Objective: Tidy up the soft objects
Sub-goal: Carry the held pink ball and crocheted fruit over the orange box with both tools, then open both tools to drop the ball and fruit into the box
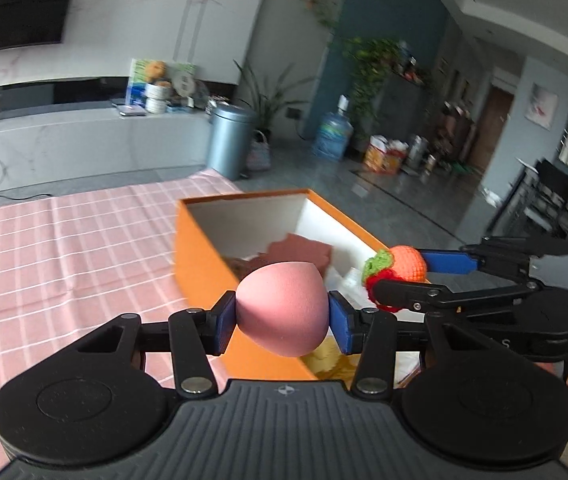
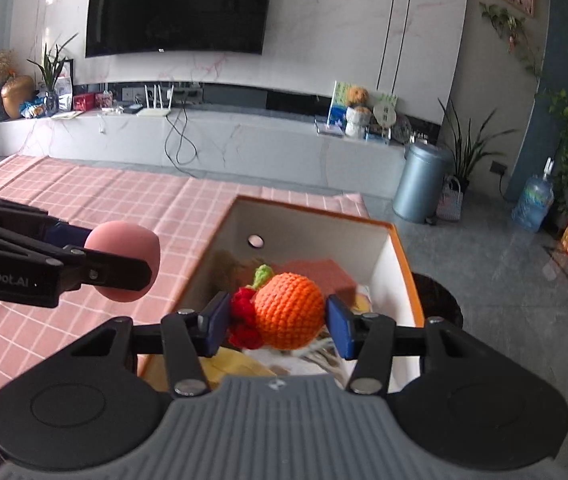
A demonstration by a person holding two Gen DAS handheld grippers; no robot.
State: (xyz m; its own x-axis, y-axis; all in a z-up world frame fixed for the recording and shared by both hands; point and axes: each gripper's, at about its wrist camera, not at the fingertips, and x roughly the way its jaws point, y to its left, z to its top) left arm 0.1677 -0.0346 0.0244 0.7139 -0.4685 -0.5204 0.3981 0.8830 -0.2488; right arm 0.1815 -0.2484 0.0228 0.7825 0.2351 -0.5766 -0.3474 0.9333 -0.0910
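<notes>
My left gripper [image 1: 283, 322] is shut on a pink egg-shaped sponge [image 1: 282, 308] and holds it above the near left wall of the orange box [image 1: 198, 260]. My right gripper [image 2: 278, 326] is shut on an orange crocheted fruit [image 2: 288, 310] with a green leaf and red trim, held over the open box [image 2: 404, 264]. In the left wrist view the fruit [image 1: 406, 262] shows at the right, over the box. In the right wrist view the sponge [image 2: 124, 258] shows at the left. Inside the box lie a reddish-brown sponge block [image 2: 324, 274] and other soft items, partly hidden.
The box stands at the right end of a table with a pink checked cloth [image 2: 104, 208]. Beyond it are a grey bin [image 2: 420, 184], a TV bench [image 2: 204, 136], plants and a water bottle [image 2: 532, 200] on the floor.
</notes>
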